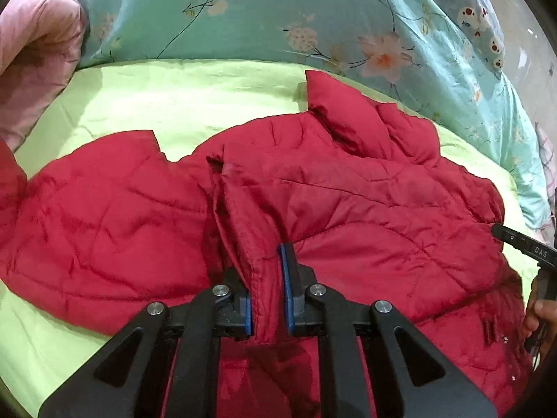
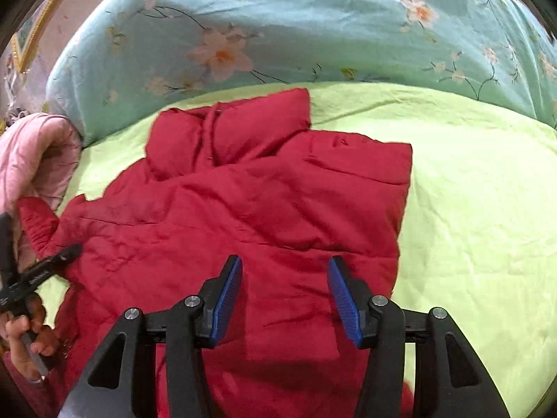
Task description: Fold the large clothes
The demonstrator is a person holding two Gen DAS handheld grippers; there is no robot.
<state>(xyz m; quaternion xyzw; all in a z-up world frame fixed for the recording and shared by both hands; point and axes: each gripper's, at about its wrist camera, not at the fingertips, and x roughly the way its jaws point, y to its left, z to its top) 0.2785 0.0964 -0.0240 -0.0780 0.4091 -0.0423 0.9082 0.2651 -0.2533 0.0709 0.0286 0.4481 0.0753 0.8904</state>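
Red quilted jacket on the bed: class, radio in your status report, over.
Left tool shut on red quilted jacket edge. Right tool open above it, nothing held. Jacket part-folded on lime-green bedsheet. Pink padded garment lies clear, left.

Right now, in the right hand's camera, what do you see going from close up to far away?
Right gripper, open → red jacket → its puffy collar → green sheet → teal flowery quilt.
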